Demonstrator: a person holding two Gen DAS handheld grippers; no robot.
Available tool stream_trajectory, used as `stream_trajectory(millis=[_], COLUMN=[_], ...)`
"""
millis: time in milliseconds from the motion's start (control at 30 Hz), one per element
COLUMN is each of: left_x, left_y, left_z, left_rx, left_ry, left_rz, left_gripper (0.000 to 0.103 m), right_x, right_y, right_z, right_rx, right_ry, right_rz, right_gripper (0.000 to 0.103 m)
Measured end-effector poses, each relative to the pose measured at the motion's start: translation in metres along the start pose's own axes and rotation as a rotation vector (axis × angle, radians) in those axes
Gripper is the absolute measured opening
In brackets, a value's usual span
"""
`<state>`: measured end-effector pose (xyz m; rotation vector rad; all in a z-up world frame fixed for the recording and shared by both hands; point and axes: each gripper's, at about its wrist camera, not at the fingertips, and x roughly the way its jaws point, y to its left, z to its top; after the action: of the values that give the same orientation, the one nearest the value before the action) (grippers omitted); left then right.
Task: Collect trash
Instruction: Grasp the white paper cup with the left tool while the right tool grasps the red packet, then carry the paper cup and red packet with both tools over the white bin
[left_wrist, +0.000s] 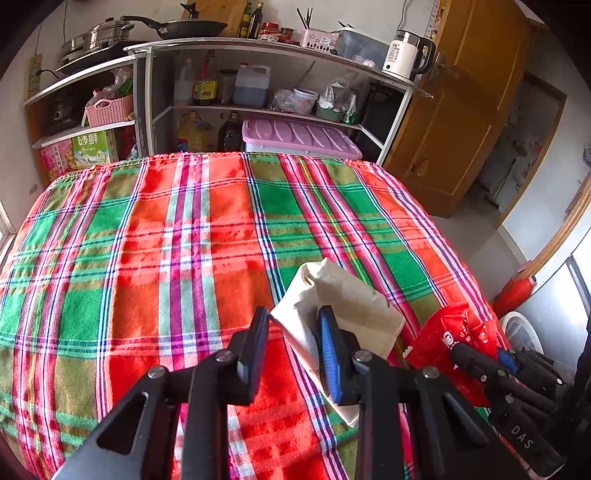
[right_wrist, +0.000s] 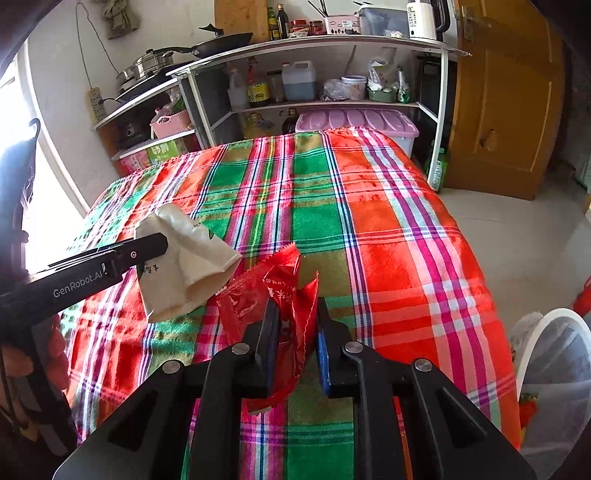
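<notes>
A beige paper bag (left_wrist: 343, 295) hangs at my left gripper (left_wrist: 293, 343), above the plaid tablecloth (left_wrist: 184, 240). The jaws stand apart; the bag drapes over the right, blue-padded finger (left_wrist: 330, 350). In the right wrist view the bag (right_wrist: 184, 258) hangs from the left gripper (right_wrist: 147, 245). My right gripper (right_wrist: 295, 332) has a crumpled red wrapper (right_wrist: 273, 295) between its fingers, off the cloth. The wrapper also shows in the left wrist view (left_wrist: 454, 332).
A white bin with a clear liner (right_wrist: 554, 369) stands on the floor right of the table, also visible in the left wrist view (left_wrist: 521, 328). Shelves with bottles and cookware (left_wrist: 258, 85) stand behind the table. A wooden door (left_wrist: 461, 110) is at the right.
</notes>
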<state>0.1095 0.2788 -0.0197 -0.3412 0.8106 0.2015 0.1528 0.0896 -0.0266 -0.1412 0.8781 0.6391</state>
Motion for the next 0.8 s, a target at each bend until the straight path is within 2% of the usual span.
stream_trajectory(millis=[433,633,800], left_x=[-0.026,-0.040,-0.046], left_y=[-0.021,-0.052,-0.080], left_z=[-0.009,-0.017,-0.022], left_rx=[0.054,0.127,0.170], left_ry=[-0.014,-0.052,-0.058], left_rz=[-0.052,-0.036,-0.065], left_gripper=[0.028,0.028,0.028], right_x=[-0.040,-0.059,-0.078], right_y=[-0.028,-0.044,-0.056], right_z=[-0.011,-0.020,-0.027], right_rx=[0.064,0.103,0.121], right_ry=[-0.060,-0.084,-0.108], right_rz=[-0.032,-0.060,-0.090], right_gripper=[0.018,0.018,0.018])
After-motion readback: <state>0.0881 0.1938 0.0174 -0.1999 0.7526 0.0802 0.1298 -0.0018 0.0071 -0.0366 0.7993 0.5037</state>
